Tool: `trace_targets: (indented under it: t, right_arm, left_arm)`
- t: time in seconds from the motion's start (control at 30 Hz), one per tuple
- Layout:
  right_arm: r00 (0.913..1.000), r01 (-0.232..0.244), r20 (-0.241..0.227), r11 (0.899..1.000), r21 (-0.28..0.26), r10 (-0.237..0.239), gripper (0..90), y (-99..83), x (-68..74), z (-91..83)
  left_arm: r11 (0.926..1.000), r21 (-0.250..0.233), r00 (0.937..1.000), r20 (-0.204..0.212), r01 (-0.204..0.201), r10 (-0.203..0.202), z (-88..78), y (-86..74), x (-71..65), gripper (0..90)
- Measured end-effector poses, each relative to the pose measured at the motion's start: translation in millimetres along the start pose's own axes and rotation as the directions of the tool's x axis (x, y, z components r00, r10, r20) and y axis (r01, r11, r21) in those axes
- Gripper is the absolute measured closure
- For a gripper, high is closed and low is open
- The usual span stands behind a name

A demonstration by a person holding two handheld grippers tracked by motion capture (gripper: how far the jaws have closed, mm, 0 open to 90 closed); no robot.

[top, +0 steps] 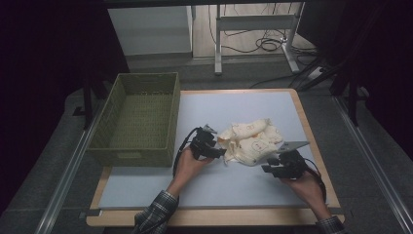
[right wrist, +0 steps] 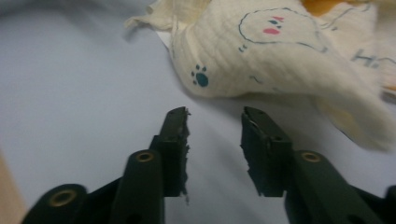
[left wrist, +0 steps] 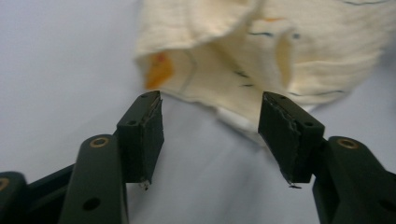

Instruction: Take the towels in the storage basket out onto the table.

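A crumpled cream cloth (top: pixel 251 139) printed with small cartoon figures lies on the pale grey mat (top: pixel 219 185), right of centre. My left gripper (top: pixel 221 152) sits at the cloth's left edge. In the left gripper view its jaws (left wrist: pixel 210 100) stand apart, and the cloth's hem (left wrist: pixel 280 46) lies just ahead, close to the right jaw, without being pinched. My right gripper (top: pixel 267 168) rests low at the cloth's near right side. In the right gripper view its jaws (right wrist: pixel 215 112) are parted over bare mat, a short gap from the cloth (right wrist: pixel 280 56).
An olive woven basket (top: pixel 131 158) stands at the mat's left edge, with nothing visible inside it. The wooden table rim (top: pixel 311 141) frames the mat. Beyond the table are desk legs and cables on the floor.
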State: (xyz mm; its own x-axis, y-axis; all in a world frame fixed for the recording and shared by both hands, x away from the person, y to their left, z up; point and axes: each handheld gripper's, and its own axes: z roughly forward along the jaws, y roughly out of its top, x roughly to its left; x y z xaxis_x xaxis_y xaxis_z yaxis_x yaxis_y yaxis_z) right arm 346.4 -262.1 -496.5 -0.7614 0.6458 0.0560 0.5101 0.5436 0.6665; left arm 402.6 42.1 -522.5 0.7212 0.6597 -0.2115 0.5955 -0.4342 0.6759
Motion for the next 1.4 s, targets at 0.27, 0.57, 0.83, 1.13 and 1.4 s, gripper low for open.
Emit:
trace_targets:
  t: [0.27,0.57,0.83,1.13,1.4]
  right_arm:
    - [0.9976,-0.065,0.02,0.997,-0.028,0.066,64.5,11.8,-8.1,41.7]
    - [0.9986,-0.03,0.041,0.998,-0.057,0.032,87.3,16.6,-0.2,26.0]
    - [0.999,-0.034,0.028,0.999,-0.029,0.034,86.1,4.5,10.1,-41.1]
    - [0.9961,-0.072,0.05,0.997,-0.009,0.072,62.9,-18.3,5.1,-68.0]
    - [0.9821,-0.14,0.123,0.99,-0.031,0.143,67.3,-22.0,-33.2,-55.8]
  left_arm:
    - [0.9944,0.015,0.9923,-0.065,-0.105,0.106,24.0,7.2,-20.8,39.6]
    - [0.9967,0.017,0.9959,-0.044,-0.079,0.08,9.3,1.1,-18.5,81.4]
    - [0.995,0.033,0.9954,0.022,-0.094,0.094,-45.7,-20.7,-31.9,79.1]
    - [0.9984,-0.012,0.9985,-0.009,-0.055,0.054,-69.7,-20.2,-26.6,46.5]
    - [0.9962,-0.009,0.9953,-0.045,-0.086,0.086,-20.4,33.9,-19.1,55.2]
